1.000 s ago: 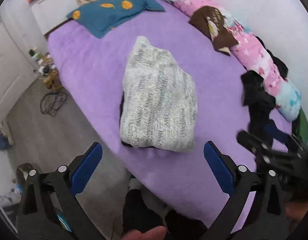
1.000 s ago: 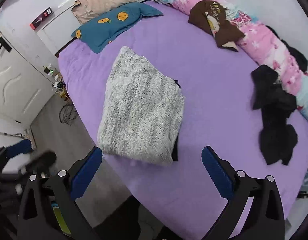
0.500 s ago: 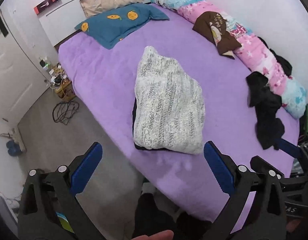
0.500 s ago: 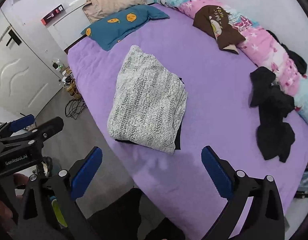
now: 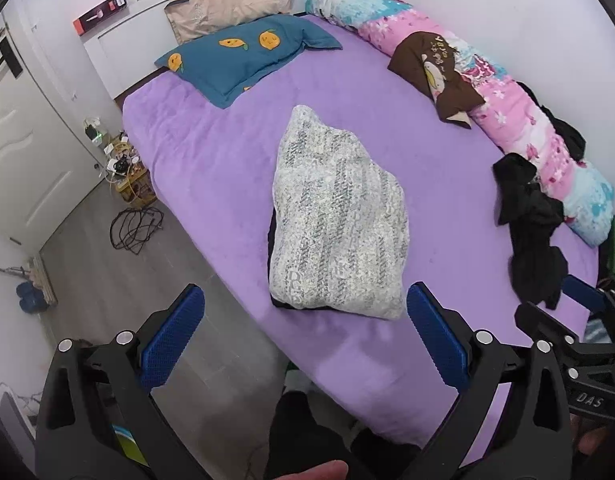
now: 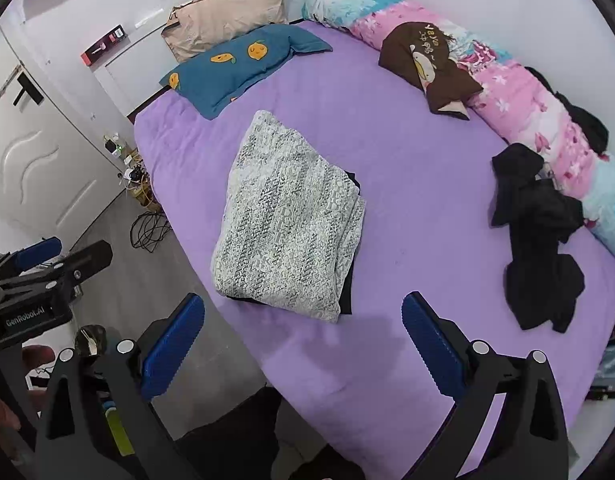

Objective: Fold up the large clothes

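Left tongs (image 5: 303,336) are held spread wide and empty, raised above the near edge of the bed (image 5: 235,184), pointed forward and down. Right tongs (image 6: 303,336) are likewise spread and empty, at a similar height, angled the same way. Each pair is seen at the edge of the other's view, so both are held side by side, well apart from any cloth.

Just ahead of both tongs, the grey-white garment (image 5: 335,224) is laid in a compact folded block near the bed's front edge, a dark layer (image 6: 349,280) showing under its right side; the fold is judged done, hence nothing is gripped.

Further ahead to the right, a black garment (image 6: 535,240) is left crumpled, judged the next piece. Beyond it a pink rolled quilt (image 6: 519,108) is kept along the wall; a blue pillow (image 5: 247,56) is set farthest ahead.
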### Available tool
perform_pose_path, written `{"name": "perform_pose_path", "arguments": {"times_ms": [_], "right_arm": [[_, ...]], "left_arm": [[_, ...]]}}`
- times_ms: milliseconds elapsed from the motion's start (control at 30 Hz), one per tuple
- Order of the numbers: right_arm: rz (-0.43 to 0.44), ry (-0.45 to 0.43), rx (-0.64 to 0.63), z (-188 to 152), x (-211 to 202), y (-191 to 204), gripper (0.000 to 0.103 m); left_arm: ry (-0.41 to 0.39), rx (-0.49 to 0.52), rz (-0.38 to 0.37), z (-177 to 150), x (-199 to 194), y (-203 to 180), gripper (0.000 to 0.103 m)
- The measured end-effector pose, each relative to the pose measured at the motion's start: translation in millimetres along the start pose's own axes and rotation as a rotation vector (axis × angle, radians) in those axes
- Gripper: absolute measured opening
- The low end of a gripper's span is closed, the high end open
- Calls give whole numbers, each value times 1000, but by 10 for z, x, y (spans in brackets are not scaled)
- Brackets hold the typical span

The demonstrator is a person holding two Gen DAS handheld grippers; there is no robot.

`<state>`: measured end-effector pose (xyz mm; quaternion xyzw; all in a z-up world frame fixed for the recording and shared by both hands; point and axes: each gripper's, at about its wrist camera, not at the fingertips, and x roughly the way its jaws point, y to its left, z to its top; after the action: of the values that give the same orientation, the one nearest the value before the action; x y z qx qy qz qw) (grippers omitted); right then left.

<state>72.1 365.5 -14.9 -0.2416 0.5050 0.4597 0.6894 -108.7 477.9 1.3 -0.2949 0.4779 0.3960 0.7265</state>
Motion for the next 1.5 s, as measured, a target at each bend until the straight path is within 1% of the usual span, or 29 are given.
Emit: {"name": "perform_pose_path", "arguments": {"times_ms": [100,167,767,900,1000,1100,1233,1367,1500], "right_arm": [[-10,8,-18,12,26,12,97],[-17,12,-25,17,44,11,97],[9,10,-6,46,31,-11,97],[11,12,-2,50,31,-16,97],[9,7,-1,46,22,-21,97],[5,9,4,33,25,-26,97],[5,9,6,29,25,-36,97],[2,8,13,18,16,-38,97],[0,7,14,13,7,-40,97]], "left_arm": [[6,0,-1,16,13,-11,97],[10,17,17,23,27,-31,97],[26,31,19,61,44,-81,97],[13,32,34,57,21,-73,97],[20,33,46,61,42,-76,97],[23,35,38,54,51,-79,97],[8,63,40,53,38,-117,97],[7,67,26,32,29,-135,97],[4,72,31,31,29,-140,97]]}}
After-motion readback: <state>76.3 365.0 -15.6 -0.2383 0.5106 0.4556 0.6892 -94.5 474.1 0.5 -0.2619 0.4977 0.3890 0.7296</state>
